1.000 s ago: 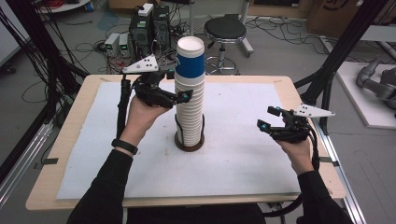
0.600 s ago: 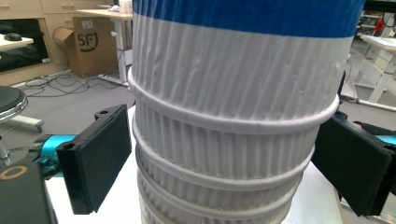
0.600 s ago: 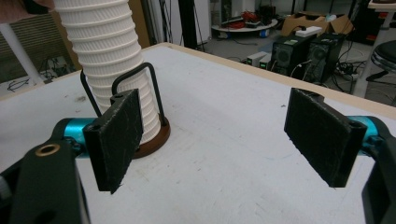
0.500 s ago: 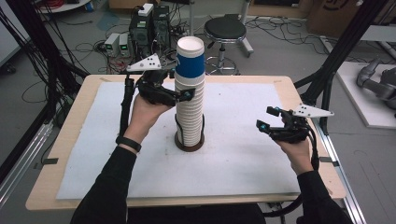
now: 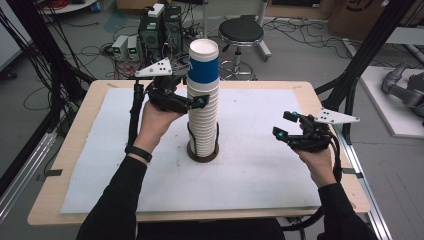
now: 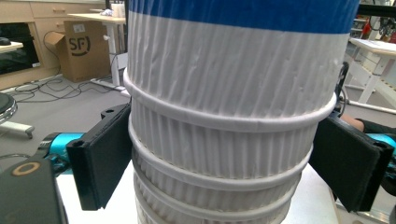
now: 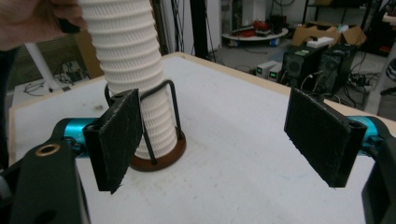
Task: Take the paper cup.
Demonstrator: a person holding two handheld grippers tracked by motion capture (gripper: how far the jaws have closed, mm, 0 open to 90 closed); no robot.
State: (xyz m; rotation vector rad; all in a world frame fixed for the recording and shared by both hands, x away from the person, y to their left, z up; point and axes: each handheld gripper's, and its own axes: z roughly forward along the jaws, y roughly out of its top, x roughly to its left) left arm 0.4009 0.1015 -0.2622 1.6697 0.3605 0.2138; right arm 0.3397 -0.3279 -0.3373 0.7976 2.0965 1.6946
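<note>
A tall stack of white ribbed paper cups [image 5: 202,120] stands in a dark wire holder [image 5: 202,154] at mid-table, topped by a blue-banded cup [image 5: 203,67]. My left gripper [image 5: 200,102] reaches in from the left just under the blue cup. Its jaws have just been closing, and in the left gripper view both pads [image 6: 105,163] lie against the sides of the stack [image 6: 224,140]. My right gripper [image 5: 282,126] hovers open over the mat to the right, well apart from the stack. The right gripper view shows nothing between its pads [image 7: 116,140] and the stack [image 7: 135,70] beyond them.
A white mat [image 5: 260,170] covers the wooden table [image 5: 55,210]. Black frame posts stand at both sides, and computers, a stool [image 5: 241,32] and cables lie on the floor behind the far edge.
The left gripper's jaws have drawn in against the cup stack below the blue cup. Both hands have stayed about where they were.
</note>
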